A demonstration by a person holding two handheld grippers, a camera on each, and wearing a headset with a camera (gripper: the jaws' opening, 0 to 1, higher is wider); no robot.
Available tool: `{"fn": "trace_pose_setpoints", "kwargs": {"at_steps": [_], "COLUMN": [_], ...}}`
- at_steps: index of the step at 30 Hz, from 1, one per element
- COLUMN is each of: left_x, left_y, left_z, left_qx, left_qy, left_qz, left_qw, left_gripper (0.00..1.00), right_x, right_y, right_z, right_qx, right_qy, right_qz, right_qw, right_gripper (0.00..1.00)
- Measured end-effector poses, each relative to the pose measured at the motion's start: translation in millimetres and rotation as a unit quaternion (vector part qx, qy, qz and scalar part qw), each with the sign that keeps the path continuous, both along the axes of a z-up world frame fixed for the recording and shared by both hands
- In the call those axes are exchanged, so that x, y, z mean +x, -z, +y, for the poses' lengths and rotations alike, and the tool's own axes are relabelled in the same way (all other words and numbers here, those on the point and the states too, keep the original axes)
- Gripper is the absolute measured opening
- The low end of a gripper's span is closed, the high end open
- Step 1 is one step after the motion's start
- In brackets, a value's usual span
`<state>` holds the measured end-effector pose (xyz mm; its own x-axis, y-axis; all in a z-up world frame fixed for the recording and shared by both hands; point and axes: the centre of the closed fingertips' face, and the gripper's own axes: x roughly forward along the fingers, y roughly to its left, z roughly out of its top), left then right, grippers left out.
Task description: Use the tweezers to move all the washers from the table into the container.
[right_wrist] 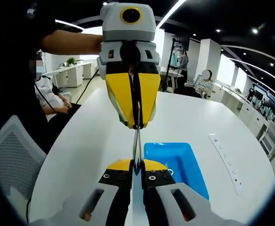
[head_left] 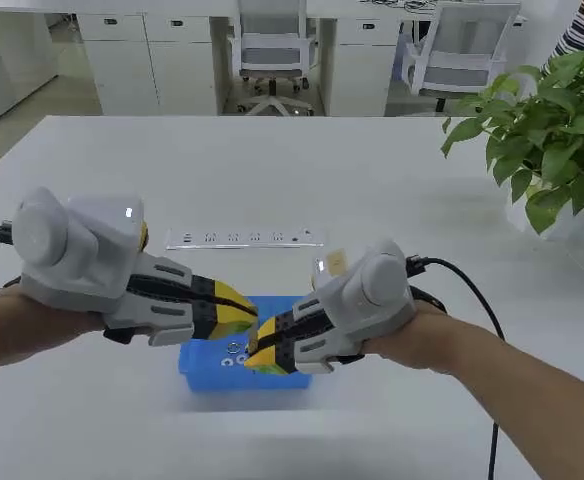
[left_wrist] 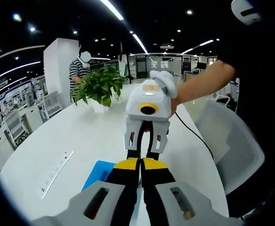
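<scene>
A blue container [head_left: 272, 378] sits on the white table, with small metal washers [head_left: 234, 352] lying inside it. Both grippers meet tip to tip just above it. My left gripper [head_left: 242, 310] comes in from the left and my right gripper [head_left: 262, 348] from the right. In the right gripper view, thin silver tweezers [right_wrist: 137, 141] run from between my right gripper's [right_wrist: 136, 168] shut yellow jaws up into the shut yellow jaws of the left gripper [right_wrist: 136, 123]. The container [right_wrist: 175, 162] lies just to the right of them. In the left gripper view my left gripper [left_wrist: 140, 165] is shut, facing the right gripper [left_wrist: 147, 141].
A white power strip [head_left: 244, 238] lies on the table behind the container. A potted green plant [head_left: 552, 130] stands at the right edge. Office chairs [head_left: 270, 50] and cabinets line the far side, and a person [left_wrist: 81, 70] stands beyond the plant.
</scene>
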<state>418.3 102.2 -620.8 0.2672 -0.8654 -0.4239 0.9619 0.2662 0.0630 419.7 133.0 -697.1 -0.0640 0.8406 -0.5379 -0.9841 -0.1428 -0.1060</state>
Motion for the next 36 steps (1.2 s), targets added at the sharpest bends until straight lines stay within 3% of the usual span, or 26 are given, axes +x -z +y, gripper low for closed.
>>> {"fn": "trace_pose_setpoints", "kwargs": {"at_steps": [22,36], "left_x": [-25.8,-34.5], "left_y": [39.7,82.4], "left_z": [21.6,29.6], "left_qx": [0.048,0.121], "left_qy": [0.003,0.019], "left_qz": [0.034,0.05], "left_qw": [0.9983,0.9913], "left_gripper": [0.04,0.04], "right_x": [-21.8,-25.6], "right_y": [31.1,57.9], "right_z": [-6.2,-16.4], "right_qx": [-0.054,-0.096], "right_qy": [-0.018,-0.02], "right_qz": [-0.001,-0.006], "right_qw": [0.9984,0.9952], "right_gripper": [0.08,0.08]}}
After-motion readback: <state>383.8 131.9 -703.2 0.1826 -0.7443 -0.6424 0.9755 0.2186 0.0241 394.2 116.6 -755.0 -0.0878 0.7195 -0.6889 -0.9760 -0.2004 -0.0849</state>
